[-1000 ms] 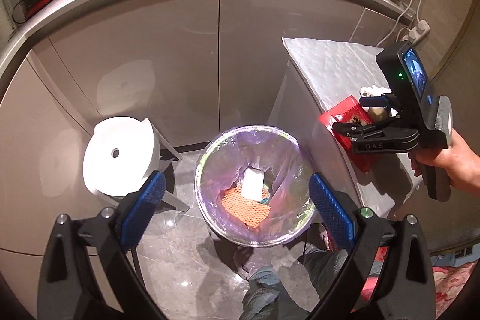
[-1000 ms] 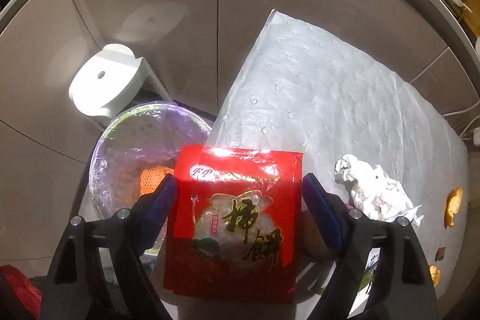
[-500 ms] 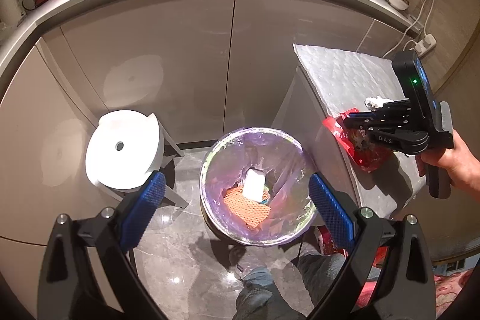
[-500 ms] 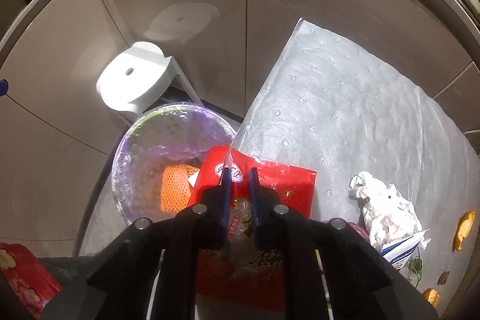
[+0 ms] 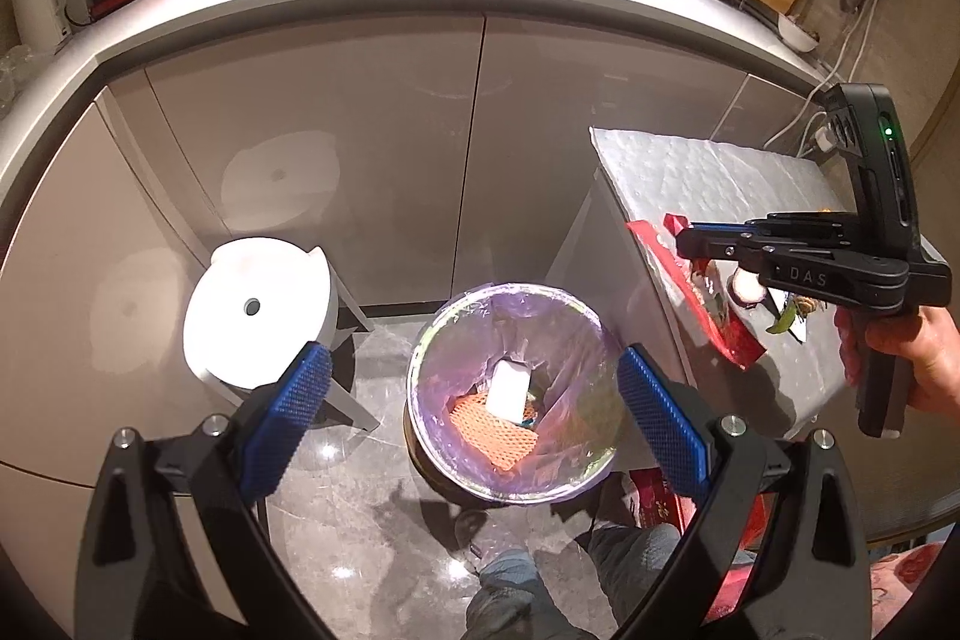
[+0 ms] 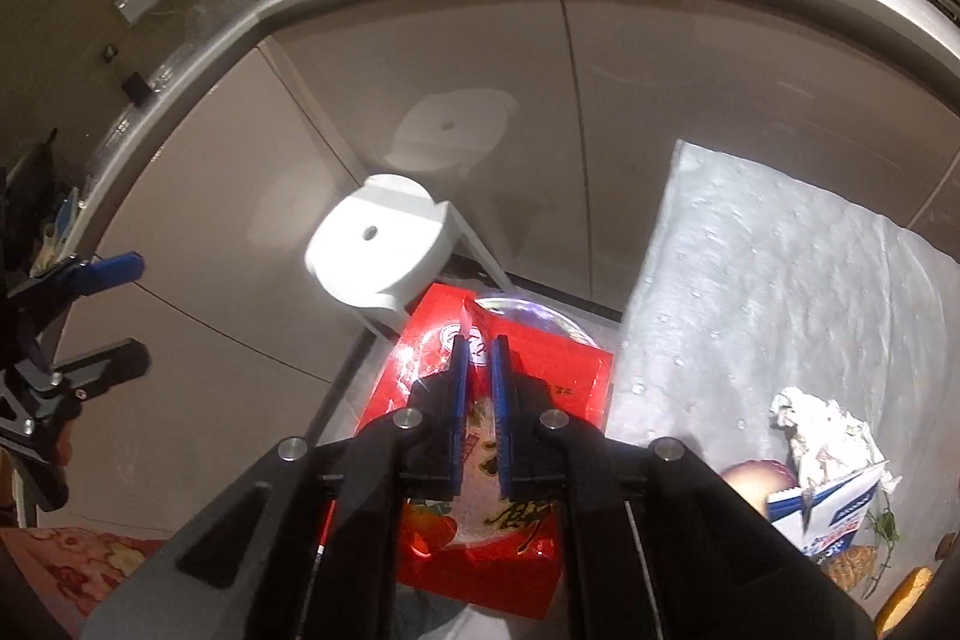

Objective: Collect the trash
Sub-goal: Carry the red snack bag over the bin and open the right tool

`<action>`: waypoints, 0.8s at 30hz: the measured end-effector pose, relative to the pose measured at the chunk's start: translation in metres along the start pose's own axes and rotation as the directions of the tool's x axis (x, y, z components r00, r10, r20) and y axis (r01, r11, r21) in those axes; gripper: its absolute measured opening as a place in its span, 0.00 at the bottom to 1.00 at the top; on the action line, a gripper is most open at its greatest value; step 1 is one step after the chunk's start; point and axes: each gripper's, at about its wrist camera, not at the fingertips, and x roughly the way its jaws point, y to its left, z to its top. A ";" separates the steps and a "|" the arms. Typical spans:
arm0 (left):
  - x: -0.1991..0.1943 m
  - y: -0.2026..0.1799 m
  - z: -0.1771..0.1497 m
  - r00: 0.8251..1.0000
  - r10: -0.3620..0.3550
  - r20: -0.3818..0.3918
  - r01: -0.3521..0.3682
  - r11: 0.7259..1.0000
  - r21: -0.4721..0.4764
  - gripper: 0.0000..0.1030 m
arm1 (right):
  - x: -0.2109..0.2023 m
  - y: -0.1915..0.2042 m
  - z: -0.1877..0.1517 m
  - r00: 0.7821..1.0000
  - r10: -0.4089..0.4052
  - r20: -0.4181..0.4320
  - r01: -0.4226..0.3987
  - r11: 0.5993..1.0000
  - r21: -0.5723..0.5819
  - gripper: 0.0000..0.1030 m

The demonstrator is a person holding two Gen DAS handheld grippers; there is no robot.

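My right gripper (image 6: 478,349) is shut on a red snack bag (image 6: 540,568), pinching its top edge and holding it up at the table's left edge. From the left wrist view the same gripper (image 5: 684,239) holds the bag (image 5: 690,301) beside the table. A round trash bin (image 5: 462,478) with a purple liner stands on the floor below; it holds orange netting (image 5: 489,430) and a white packet (image 5: 509,388). My left gripper (image 5: 474,415) is open and empty above the bin.
A small table with a white padded cover (image 6: 780,292) carries crumpled tissue (image 6: 822,430), a blue-and-white carton (image 6: 834,514), an onion (image 6: 750,484) and food scraps. A white stool (image 5: 258,310) stands left of the bin. Kitchen cabinets (image 5: 360,130) and a counter lie behind.
My right gripper closed on the red bag and lifted it off the table, swinging left towards the bin. My left gripper rose and stayed open above the bin.
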 end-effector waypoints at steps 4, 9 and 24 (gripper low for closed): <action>-0.003 0.003 0.002 1.000 0.006 -0.002 -0.006 1.000 -0.015 0.90 | 0.042 0.021 -0.003 0.997 0.047 -0.059 -0.048 0.999 -0.014 0.08; -0.004 0.005 0.003 0.999 0.034 -0.022 -0.035 0.999 -0.022 0.90 | 0.118 0.022 -0.016 0.982 0.036 -0.185 -0.037 0.999 0.000 0.08; -0.007 0.003 -0.001 0.996 0.078 -0.048 -0.079 0.997 -0.018 0.90 | 0.181 0.012 -0.022 0.949 -0.022 -0.314 0.032 0.999 0.026 0.53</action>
